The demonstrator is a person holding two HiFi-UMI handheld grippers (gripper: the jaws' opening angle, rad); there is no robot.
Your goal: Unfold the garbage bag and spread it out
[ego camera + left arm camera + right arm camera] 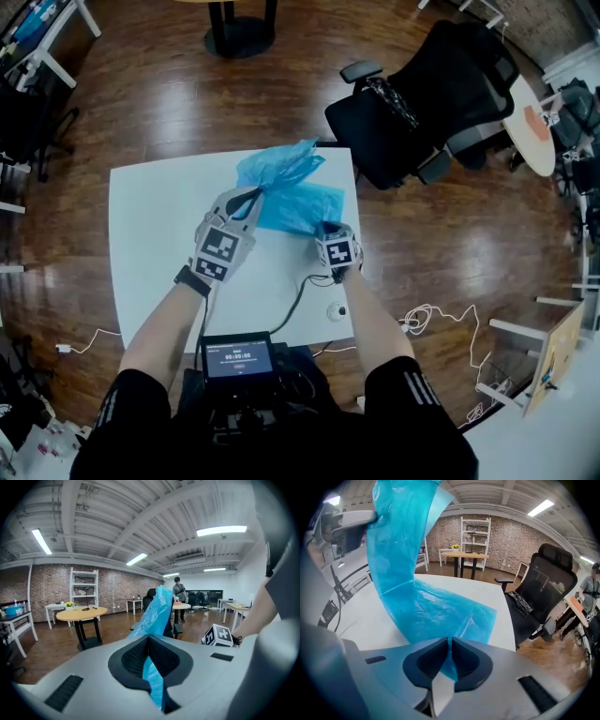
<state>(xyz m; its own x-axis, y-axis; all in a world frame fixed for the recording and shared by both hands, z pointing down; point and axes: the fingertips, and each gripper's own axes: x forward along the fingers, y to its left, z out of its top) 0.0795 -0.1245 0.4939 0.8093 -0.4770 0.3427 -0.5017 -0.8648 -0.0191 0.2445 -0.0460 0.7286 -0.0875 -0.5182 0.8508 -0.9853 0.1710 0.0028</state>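
Pinching the garbage bag [298,202] at two places, both tools grip film; the left gripper [251,199] is clenched on a bunched, twisted stretch held above the table [150,234], while the right gripper [330,230] has its jaws nearly together on a thin near edge, low by the surface. From the right gripper the bag runs away and leftward, rising as a ribbon to the left one; its flatter, still-folded part lies on the table's far right corner, between the two. Spreading it, I judge, calls for drawing the grips apart along that line. The table is white and smooth, with a cable [298,298] on it; beyond stand a black office chair [441,94] and a dark wooden floor [150,84].
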